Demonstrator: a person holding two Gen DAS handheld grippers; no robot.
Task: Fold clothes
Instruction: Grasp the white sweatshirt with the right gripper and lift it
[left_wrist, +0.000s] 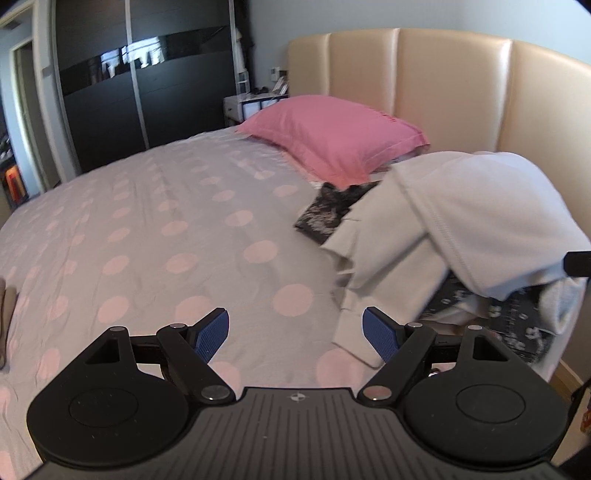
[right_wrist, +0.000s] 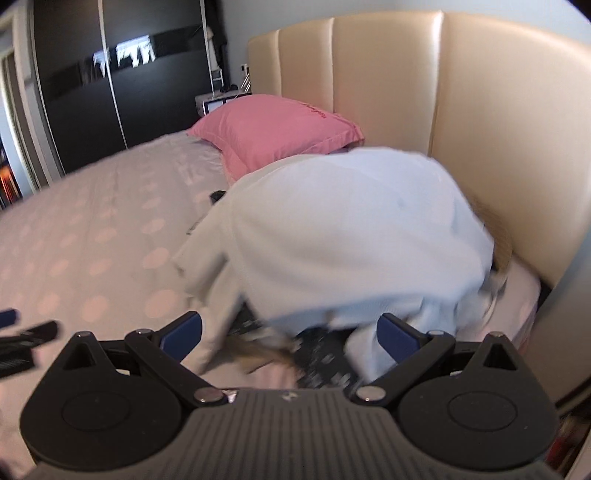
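A white garment lies heaped over dark patterned clothes beside a pink pillow. Both the left gripper and right gripper gape wide and empty above the polka-dot bedspread, a cream headboard behind

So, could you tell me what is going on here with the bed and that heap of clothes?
A person holds two grippers over a bed to fold clothes. Both the left gripper and the right gripper are open and hold nothing. A heap of clothes, topped by a white garment, lies unfolded near the pink pillow and headboard. The right gripper is closest to it.
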